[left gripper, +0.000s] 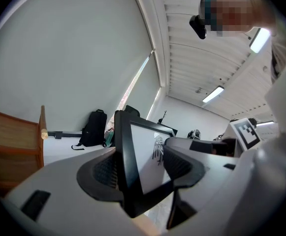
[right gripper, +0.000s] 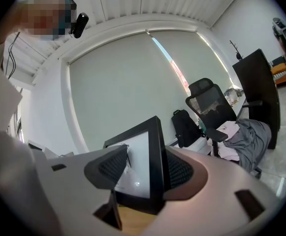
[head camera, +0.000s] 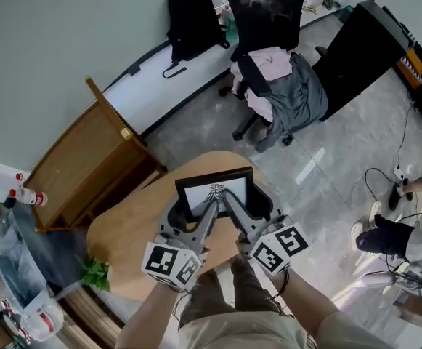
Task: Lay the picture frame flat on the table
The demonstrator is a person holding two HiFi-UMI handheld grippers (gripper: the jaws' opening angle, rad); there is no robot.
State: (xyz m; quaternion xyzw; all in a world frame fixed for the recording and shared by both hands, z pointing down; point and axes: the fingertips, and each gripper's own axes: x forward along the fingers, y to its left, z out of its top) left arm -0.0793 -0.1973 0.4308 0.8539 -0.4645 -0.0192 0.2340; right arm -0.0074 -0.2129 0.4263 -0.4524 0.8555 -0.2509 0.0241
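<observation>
A black picture frame (head camera: 214, 191) with a white picture stands upright near the far edge of the round wooden table (head camera: 123, 246). My left gripper (head camera: 195, 213) straddles its lower left part, one jaw in front of the glass and one behind. My right gripper (head camera: 250, 203) straddles its lower right part the same way. In the left gripper view the frame (left gripper: 143, 156) crosses the gap of the left gripper (left gripper: 140, 173) at a slant. In the right gripper view the frame (right gripper: 145, 166) sits inside the right gripper (right gripper: 143, 170), its back against the outer pad. Both stand wide.
Beyond the table stands an office chair (head camera: 276, 86) heaped with clothes, beside a black desk (head camera: 359, 49). A wooden cabinet (head camera: 87, 166) is at the left, and a backpack (head camera: 192, 17) leans on the wall. A green plant (head camera: 94, 273) lies by the table's left edge. Someone's legs (head camera: 407, 231) are at the right.
</observation>
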